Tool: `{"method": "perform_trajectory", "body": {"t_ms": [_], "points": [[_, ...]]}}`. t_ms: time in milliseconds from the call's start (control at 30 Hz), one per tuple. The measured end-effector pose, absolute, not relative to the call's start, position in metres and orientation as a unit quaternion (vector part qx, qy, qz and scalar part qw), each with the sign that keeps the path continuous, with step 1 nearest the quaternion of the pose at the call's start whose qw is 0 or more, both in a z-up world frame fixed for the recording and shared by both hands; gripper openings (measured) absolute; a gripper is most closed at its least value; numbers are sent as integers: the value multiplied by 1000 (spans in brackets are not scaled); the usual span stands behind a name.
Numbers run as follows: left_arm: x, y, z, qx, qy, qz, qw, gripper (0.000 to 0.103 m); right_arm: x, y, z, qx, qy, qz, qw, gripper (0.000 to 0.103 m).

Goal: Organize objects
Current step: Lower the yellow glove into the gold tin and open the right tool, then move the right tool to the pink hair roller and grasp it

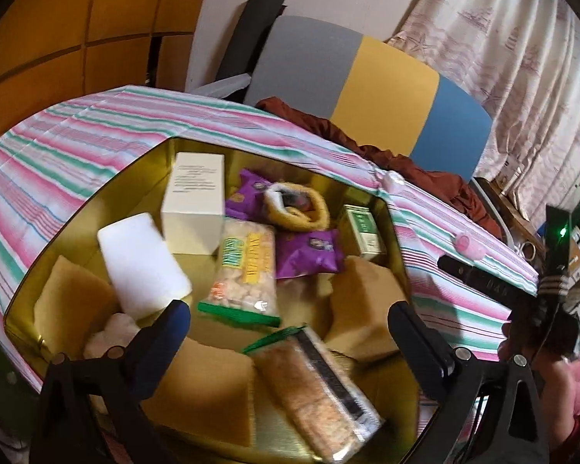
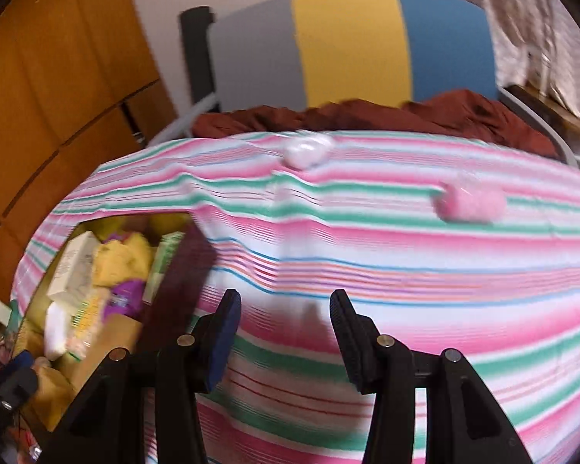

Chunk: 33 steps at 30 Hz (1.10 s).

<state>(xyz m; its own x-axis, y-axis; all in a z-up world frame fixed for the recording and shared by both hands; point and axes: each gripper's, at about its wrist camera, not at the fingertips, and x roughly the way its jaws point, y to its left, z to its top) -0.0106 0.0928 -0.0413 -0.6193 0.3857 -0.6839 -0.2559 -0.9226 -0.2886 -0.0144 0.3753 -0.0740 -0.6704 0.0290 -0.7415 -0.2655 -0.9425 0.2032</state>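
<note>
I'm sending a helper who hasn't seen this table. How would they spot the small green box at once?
Find the gold tray sunk into the striped tablecloth. Go to its far right corner, beside the yellow fuzzy pouch and above a purple snack bag. The small green box stands there, the only green carton among them.

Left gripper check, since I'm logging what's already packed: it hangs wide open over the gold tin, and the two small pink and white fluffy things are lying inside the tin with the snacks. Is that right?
Not quite. The left gripper does hang wide open over the gold tin, but the white fluffy thing and the pink one lie outside it, on the striped cloth. The right wrist view shows this best.
</note>
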Motion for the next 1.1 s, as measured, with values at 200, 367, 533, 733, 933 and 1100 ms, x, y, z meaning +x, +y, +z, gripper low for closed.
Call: {"method": "perform_trajectory", "body": {"t_ms": [200, 367, 533, 733, 933, 1100], "points": [[-3, 113, -33, -392, -62, 895, 203, 103, 7, 414, -86, -402, 155, 893, 128, 56], [2, 135, -29, -394, -43, 891, 223, 103, 9, 468, -79, -374, 182, 893, 172, 75], [2, 159, -23, -391, -21, 890, 236, 103, -15, 514, -74, -359, 189, 891, 205, 76], [-7, 178, -13, -391, -12, 888, 243, 103, -54, 534, -81, -360, 165, 896, 201, 77], [-21, 192, -2, -387, -6, 889, 244, 103, -67, 544, -102, -364, 181, 891, 204, 77], [-32, 209, 9, -380, 5, 891, 250, 103, -70, 549, -109, -367, 193, 890, 189, 68]]}}
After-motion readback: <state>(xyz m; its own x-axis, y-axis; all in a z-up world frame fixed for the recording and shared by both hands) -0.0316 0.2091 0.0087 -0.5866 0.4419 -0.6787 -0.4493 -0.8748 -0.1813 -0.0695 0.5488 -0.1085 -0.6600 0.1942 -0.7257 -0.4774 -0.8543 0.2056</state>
